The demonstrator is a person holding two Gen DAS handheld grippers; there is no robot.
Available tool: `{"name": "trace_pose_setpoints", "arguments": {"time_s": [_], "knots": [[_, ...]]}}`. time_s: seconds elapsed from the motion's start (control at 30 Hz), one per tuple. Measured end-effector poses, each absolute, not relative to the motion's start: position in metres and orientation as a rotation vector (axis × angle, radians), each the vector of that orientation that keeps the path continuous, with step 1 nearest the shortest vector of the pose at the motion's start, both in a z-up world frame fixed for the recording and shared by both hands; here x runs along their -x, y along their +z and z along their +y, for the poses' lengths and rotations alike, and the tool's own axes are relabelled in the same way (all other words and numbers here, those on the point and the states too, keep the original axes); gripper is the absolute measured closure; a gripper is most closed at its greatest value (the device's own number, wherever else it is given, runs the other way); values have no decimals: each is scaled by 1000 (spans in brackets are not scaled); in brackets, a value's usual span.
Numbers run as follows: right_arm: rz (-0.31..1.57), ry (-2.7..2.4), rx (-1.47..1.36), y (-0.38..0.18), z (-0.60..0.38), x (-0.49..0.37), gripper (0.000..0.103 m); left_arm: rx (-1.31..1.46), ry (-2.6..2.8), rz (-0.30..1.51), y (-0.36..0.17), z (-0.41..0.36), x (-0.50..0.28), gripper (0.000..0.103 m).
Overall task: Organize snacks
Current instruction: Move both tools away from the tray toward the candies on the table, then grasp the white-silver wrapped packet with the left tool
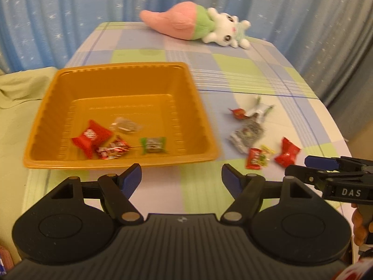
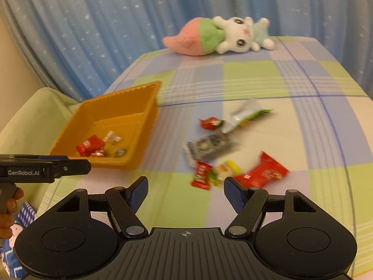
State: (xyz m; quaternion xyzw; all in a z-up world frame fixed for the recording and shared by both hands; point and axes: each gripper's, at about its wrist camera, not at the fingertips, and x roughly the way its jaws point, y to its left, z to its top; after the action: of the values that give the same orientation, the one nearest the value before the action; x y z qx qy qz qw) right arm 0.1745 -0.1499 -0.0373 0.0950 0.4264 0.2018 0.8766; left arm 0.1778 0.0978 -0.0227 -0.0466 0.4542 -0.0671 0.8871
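An orange plastic basket (image 1: pixel 121 72) (image 2: pixel 149 114) sits on the checked tablecloth and holds several wrapped snacks, among them a red packet (image 1: pixel 92 137) and a green candy (image 1: pixel 153 145). More snacks lie loose to its right: a red packet (image 2: pixel 262 172), a small red and yellow pair (image 2: pixel 209 175), a grey packet (image 2: pixel 211 148), a silver wrapper (image 2: pixel 242 114) and a red candy (image 2: pixel 209 123). My left gripper (image 1: pixel 181 179) is open and empty in front of the basket. My right gripper (image 2: pixel 185 190) is open and empty just before the loose snacks.
A pink, green and white plush toy (image 1: pixel 198 25) (image 2: pixel 219 36) lies at the far end of the table. Blue star-patterned curtains hang behind. A pale green cushion (image 1: pixel 21 86) lies left of the table.
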Motion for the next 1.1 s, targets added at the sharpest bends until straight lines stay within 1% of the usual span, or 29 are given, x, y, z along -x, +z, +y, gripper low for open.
{"name": "trace_pose_setpoints", "arguments": {"time_s": [0.6, 0.9, 1.1], "knots": [[902, 222, -300, -47, -253, -173, 31, 9, -304, 938, -27, 5, -194, 30], [909, 148, -345, -55, -290, -182, 31, -89, -378, 901, -36, -36, -227, 31], [908, 118, -367, -60, -304, -194, 31, -144, -406, 885, -47, -58, -254, 34]]}}
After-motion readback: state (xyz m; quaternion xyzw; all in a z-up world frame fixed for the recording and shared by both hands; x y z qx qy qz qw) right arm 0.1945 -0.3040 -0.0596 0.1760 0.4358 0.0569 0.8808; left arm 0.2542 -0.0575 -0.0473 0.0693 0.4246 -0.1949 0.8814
